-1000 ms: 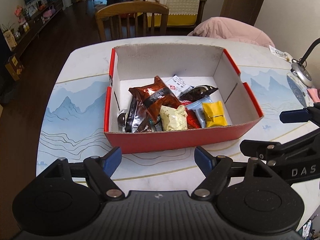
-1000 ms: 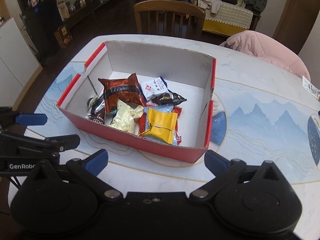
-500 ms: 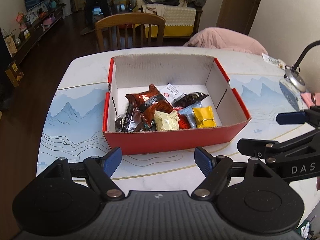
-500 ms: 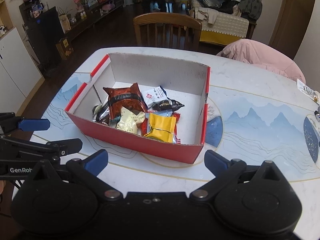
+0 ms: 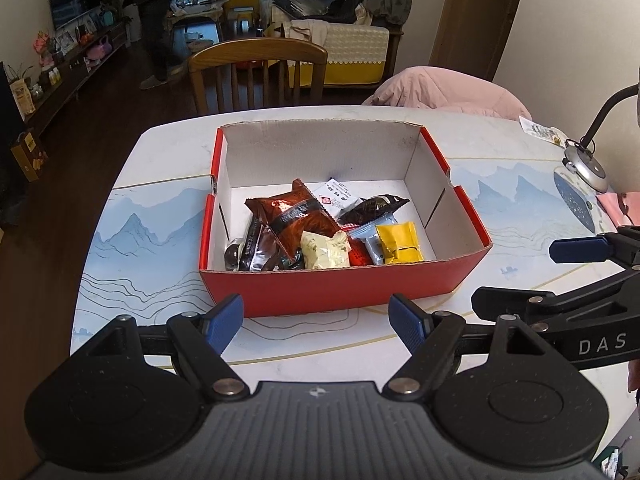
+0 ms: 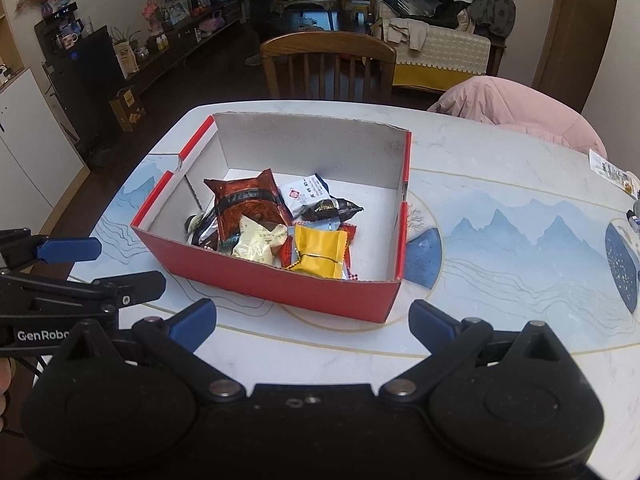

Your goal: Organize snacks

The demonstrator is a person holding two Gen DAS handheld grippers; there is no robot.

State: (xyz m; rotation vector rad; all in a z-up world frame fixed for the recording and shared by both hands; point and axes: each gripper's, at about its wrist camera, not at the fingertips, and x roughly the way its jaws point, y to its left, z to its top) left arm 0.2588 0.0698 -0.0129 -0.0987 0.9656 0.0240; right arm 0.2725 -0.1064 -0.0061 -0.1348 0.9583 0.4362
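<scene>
A red cardboard box [image 5: 344, 286] [image 6: 280, 284] with white inner walls stands on the table. Inside lie several snack packets: a brown foil bag [image 5: 294, 216] [image 6: 250, 204], a yellow packet [image 5: 399, 242] [image 6: 320, 252], a cream packet [image 5: 326, 250] [image 6: 258, 242], a white sachet [image 5: 336, 196] [image 6: 306, 196] and a dark wrapper [image 5: 374, 206] [image 6: 330, 210]. My left gripper [image 5: 316, 322] hangs open in front of the box's near wall, nothing between its blue pads. My right gripper [image 6: 312, 322] is open too, just before the box's near right corner. Each gripper shows at the edge of the other's view.
The white table [image 5: 160, 216] has a blue mountain print. A wooden chair [image 5: 258, 76] stands behind it, and a pink jacket [image 5: 448, 92] lies at the far right. A lamp base [image 5: 586, 166] and a small packet [image 5: 540, 130] sit at the right edge.
Both grippers have drawn back and slightly up from the box, so it looks smaller and more of the room shows. Both stay open. The snacks have not moved.
</scene>
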